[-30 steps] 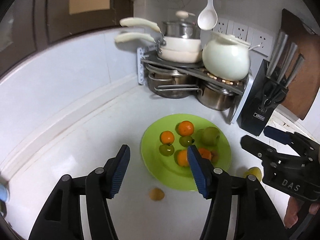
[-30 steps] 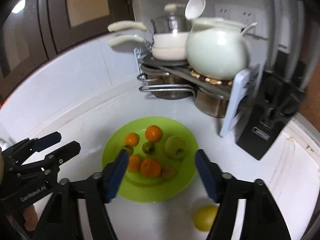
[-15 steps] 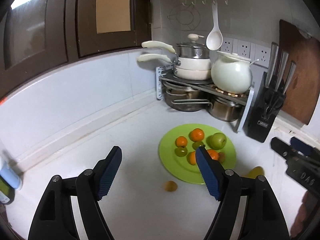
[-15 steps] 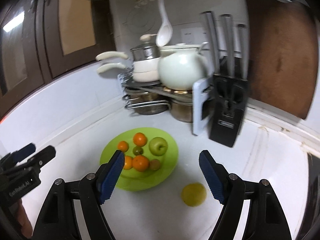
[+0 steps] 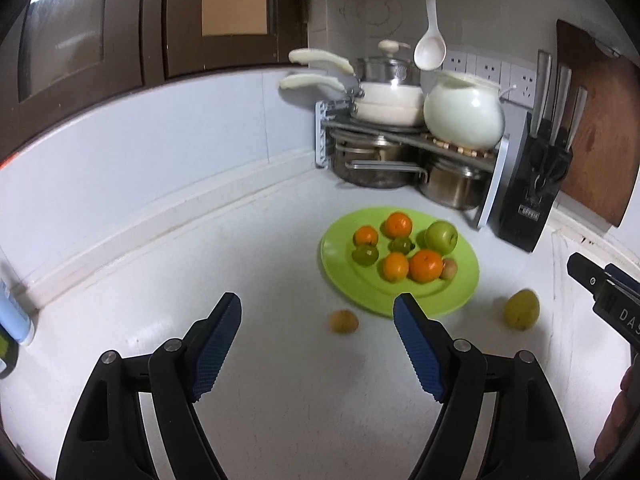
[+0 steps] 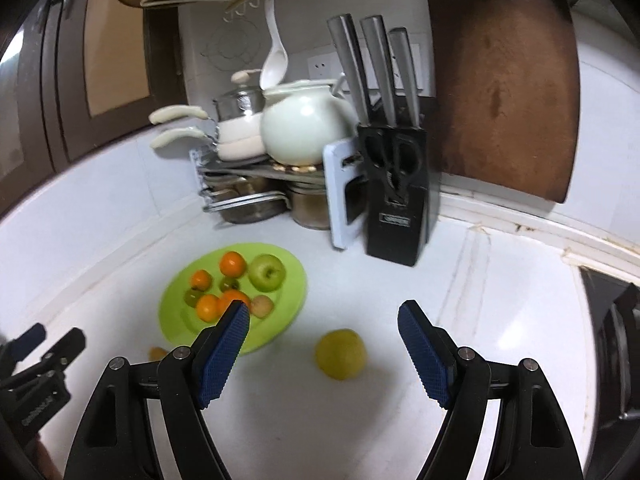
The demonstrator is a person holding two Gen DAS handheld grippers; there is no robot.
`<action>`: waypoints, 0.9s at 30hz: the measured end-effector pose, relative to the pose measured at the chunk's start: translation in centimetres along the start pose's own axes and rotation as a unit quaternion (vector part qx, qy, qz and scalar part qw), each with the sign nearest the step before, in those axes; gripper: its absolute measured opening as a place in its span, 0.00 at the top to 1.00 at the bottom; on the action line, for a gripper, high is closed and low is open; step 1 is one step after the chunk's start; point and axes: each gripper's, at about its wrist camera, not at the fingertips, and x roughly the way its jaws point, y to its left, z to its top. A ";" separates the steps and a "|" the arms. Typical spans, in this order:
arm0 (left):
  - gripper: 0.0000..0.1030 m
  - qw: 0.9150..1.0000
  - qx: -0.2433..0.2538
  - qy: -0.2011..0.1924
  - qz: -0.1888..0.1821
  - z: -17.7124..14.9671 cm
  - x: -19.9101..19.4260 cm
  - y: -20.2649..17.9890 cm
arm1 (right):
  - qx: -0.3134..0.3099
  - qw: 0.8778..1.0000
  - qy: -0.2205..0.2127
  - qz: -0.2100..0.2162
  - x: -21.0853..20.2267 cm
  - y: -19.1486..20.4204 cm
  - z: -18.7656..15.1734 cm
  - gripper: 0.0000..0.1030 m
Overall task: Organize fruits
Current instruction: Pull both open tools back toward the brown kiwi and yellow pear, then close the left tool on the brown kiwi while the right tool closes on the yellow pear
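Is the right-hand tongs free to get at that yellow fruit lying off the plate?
Probably yes. The right tongs stand open and empty, the yellow fruit lies on bare counter just ahead between them, apart from the green plate.

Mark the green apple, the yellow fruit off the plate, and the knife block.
green apple (image 6: pixel 267 273): right wrist view, middle of its front face.
yellow fruit (image 6: pixel 341 354): right wrist view, centre of its skin.
knife block (image 6: pixel 396 216): right wrist view, front panel above the label.
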 end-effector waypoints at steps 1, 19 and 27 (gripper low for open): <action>0.24 1.000 0.002 0.004 0.001 -0.3 0.3 0.0 | 0.001 1.000 0.005 -0.002 0.2 -0.1 -0.2 0.25; 0.25 0.998 0.014 0.067 -0.002 -2.3 6.9 -0.9 | -0.002 0.995 0.101 -0.018 6.6 -0.5 -2.9 0.25; 0.40 0.996 0.019 0.087 -0.016 -2.4 9.3 -1.4 | 0.013 0.991 0.135 -0.012 9.2 -0.6 -3.4 0.25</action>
